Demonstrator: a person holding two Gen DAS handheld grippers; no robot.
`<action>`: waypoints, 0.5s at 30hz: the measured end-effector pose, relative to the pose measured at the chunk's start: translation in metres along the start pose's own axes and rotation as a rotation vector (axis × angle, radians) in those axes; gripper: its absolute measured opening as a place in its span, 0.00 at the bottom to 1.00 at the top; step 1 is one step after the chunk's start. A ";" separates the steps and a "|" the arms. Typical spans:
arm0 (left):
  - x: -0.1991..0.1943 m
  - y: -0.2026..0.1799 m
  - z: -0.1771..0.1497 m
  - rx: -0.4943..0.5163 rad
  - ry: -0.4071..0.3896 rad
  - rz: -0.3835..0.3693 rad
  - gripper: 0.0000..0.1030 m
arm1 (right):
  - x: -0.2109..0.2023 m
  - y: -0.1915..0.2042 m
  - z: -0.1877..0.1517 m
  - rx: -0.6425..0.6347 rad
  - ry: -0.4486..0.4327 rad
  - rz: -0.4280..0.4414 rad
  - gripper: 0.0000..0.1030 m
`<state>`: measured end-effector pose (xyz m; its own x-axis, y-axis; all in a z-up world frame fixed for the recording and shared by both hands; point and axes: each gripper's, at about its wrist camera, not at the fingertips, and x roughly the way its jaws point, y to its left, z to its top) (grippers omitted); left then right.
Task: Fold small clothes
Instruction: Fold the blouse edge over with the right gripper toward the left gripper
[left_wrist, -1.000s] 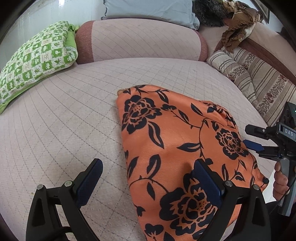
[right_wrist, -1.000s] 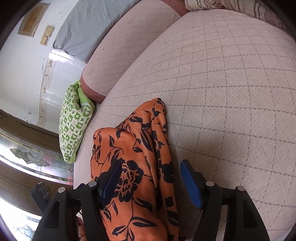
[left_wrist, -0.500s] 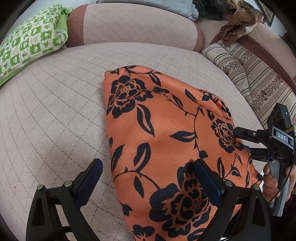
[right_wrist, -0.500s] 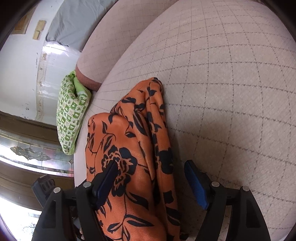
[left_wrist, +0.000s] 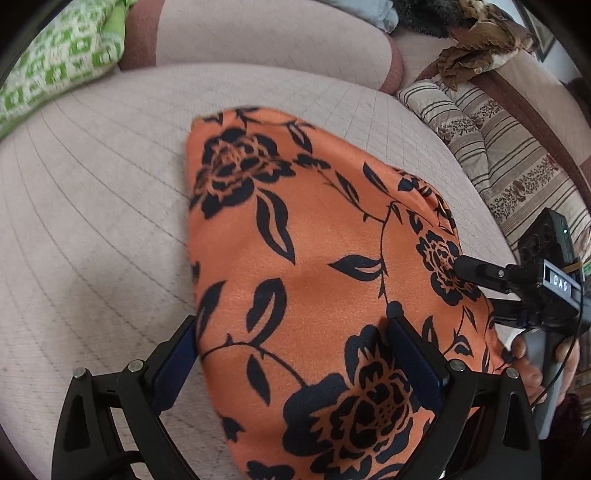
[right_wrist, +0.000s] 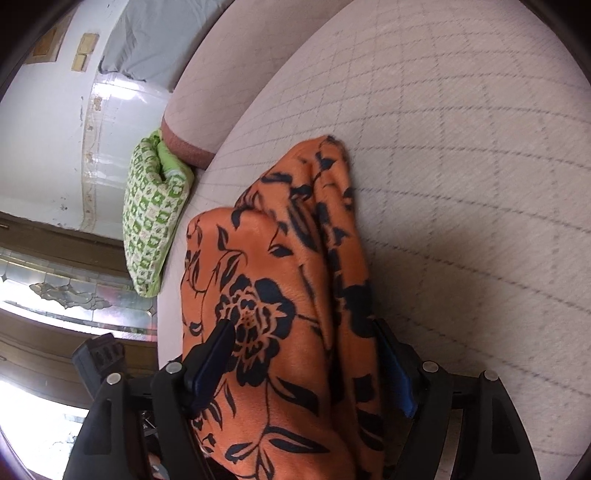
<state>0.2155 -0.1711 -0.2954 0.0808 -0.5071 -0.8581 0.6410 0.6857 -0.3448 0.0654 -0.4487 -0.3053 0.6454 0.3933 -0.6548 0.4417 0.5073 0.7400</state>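
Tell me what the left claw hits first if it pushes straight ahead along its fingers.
Probably the orange fabric garment with black flowers, already lying between the open left claw; depth is uncertain, and the quilted beige bed cover lies underneath.

One orange floral garment (left_wrist: 314, 258) lies on the bed (left_wrist: 92, 221), and two grippers reach over it: the left gripper (left_wrist: 295, 362) and the right gripper (right_wrist: 306, 362), each with two blue-padded fingers (left_wrist: 173, 365). Around it are one green patterned pillow (right_wrist: 151, 221), one pink bolster (left_wrist: 266, 40), one striped cushion (left_wrist: 517, 158), one grey pillow (right_wrist: 155, 33) and one crumpled brown cloth (left_wrist: 476, 48).
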 end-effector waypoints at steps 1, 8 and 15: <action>0.004 0.002 0.001 -0.015 0.016 -0.020 0.97 | 0.004 0.001 0.000 -0.001 0.002 -0.001 0.75; 0.013 0.007 0.005 -0.058 0.020 -0.061 0.97 | 0.027 0.012 0.011 -0.015 0.016 0.005 0.76; 0.014 0.003 0.007 -0.052 0.002 -0.062 0.91 | 0.043 0.035 0.009 -0.113 0.016 -0.042 0.67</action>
<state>0.2237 -0.1797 -0.3058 0.0405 -0.5480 -0.8355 0.6040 0.6795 -0.4164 0.1146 -0.4214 -0.3063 0.6173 0.3816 -0.6880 0.3944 0.6066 0.6903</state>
